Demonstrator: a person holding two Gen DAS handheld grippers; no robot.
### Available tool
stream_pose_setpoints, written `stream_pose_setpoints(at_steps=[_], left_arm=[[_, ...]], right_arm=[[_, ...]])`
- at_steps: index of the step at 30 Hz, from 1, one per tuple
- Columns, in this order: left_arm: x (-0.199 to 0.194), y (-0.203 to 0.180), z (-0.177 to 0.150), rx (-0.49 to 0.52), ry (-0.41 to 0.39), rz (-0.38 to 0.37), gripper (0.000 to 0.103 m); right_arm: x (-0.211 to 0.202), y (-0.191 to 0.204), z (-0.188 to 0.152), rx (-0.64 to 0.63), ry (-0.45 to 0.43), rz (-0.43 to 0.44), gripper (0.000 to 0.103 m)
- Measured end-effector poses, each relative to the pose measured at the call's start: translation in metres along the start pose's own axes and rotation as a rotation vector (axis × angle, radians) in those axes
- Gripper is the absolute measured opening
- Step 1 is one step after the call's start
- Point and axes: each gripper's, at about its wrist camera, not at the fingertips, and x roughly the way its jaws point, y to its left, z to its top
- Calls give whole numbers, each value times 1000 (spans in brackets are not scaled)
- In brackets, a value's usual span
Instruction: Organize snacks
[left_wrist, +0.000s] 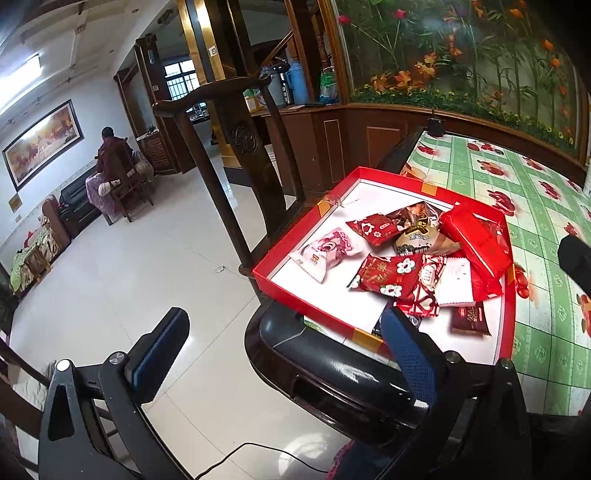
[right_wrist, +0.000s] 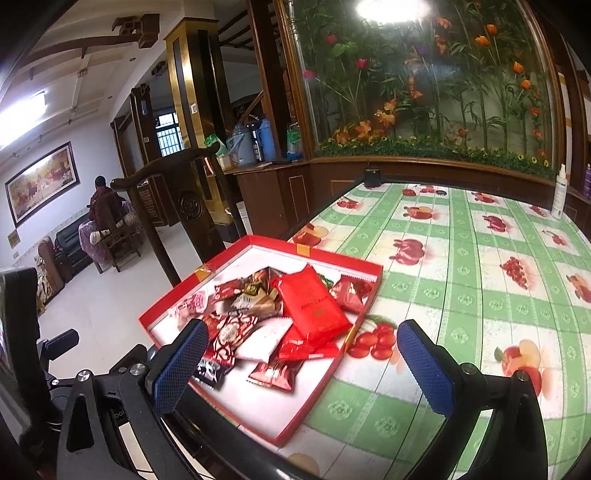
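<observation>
Both tongs gape wide, holding nothing. The red box of snack packets sits on the tabletop ahead of the right tongs, right of the left tongs.

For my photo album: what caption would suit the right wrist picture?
Open right gripper hovering over a red box of wrapped snacks on a fruit-print tablecloth.
</observation>
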Motion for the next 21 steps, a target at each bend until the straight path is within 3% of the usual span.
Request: stream_pose_setpoints(at_steps=[7, 21], left_arm=[[3, -3, 13, -6, -12, 13, 103], [16, -17, 25, 12, -7, -43, 103]], right_arm=[[7, 6, 11, -35, -4, 23, 103], [20, 4, 14, -46, 4, -17, 103]])
